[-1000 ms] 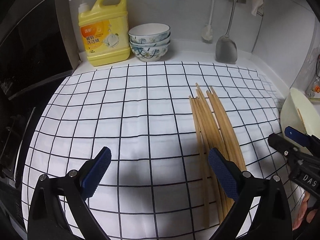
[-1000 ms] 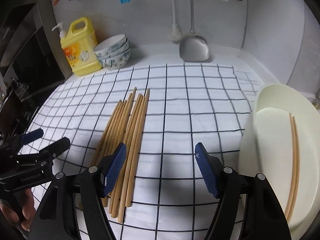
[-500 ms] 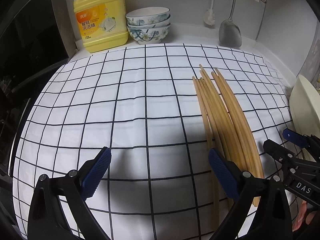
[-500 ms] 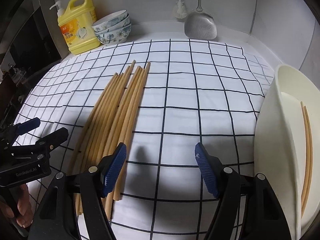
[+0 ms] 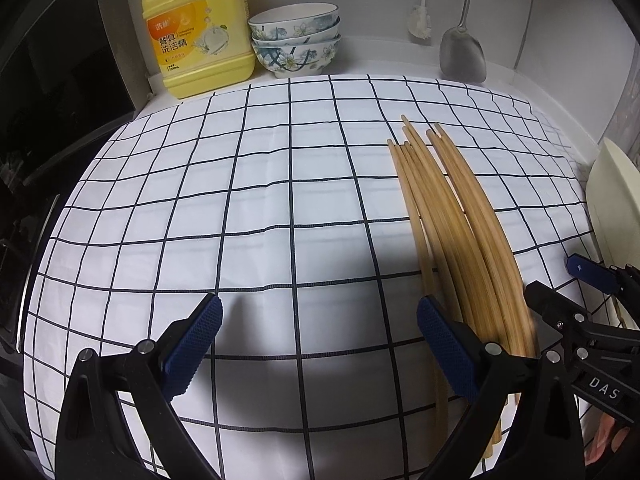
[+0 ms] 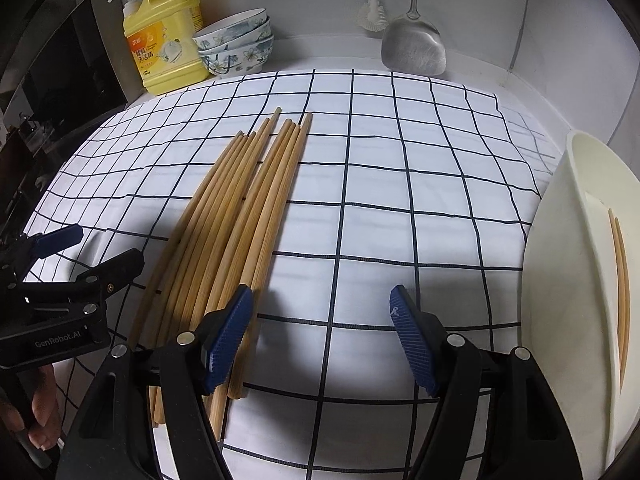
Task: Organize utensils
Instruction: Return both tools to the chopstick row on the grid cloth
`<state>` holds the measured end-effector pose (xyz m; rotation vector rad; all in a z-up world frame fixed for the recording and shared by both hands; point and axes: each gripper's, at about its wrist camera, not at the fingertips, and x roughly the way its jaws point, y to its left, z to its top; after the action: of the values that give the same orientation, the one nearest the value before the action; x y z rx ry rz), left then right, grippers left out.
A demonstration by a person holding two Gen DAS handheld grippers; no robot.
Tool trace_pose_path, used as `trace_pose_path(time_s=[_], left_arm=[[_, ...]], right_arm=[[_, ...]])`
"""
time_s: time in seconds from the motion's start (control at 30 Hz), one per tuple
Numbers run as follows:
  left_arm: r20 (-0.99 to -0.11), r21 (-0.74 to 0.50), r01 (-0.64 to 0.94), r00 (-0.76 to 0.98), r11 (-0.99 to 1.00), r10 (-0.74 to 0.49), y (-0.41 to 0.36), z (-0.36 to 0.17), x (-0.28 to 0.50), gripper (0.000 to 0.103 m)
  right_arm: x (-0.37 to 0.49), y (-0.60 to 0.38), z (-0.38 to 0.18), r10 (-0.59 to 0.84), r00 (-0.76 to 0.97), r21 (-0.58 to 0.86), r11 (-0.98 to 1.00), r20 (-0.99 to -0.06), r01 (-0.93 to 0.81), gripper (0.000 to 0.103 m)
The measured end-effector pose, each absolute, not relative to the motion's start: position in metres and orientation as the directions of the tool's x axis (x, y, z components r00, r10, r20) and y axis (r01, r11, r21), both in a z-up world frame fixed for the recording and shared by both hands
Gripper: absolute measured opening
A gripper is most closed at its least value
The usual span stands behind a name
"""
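Checked cloth (image 5: 280, 208) on table: chopsticks (image 6: 240, 216) bundle at centre; tray (image 6: 568, 280) at 3 o'clock; left hand-held gripper (image 5: 318, 332) and right hand-held gripper (image 6: 320, 320) both apart, empty.

White cloth (image 5: 256, 184) w/ dark grid lines. Tan wood chopsticks (image 6: 240, 216). Yellow soap jug (image 5: 200, 28), orange label. White bowls (image 5: 296, 40), blue flower print. Cream tray (image 6: 568, 280). Black tools, blue pads (image 6: 228, 336).

Bare cloth (image 5: 256, 216) left of chopsticks (image 5: 448, 216)
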<state>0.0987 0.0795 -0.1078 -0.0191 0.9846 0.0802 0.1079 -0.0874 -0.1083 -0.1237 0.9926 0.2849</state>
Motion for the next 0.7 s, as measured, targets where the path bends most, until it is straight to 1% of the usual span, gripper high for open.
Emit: trace_pose_path(time_s=[0.6, 0.7], left_arm=[[-0.841, 0.035, -0.076, 0.537, 0.996, 0.070, 0.0806, -0.1123, 0.1007, 0.096], [-0.839, 0.036, -0.071, 0.539, 0.997, 0.069, 0.0795, -0.1116, 0.1003, 0.096]], right_arm=[[0.1043, -0.0808, -0.1081, 0.132, 0.524, -0.054, 0.944, -0.841, -0.324, 0.068], [0.1053, -0.0821, -0.1083, 0.139, 0.523, -0.047, 0.944, -0.841, -0.327, 0.068]])
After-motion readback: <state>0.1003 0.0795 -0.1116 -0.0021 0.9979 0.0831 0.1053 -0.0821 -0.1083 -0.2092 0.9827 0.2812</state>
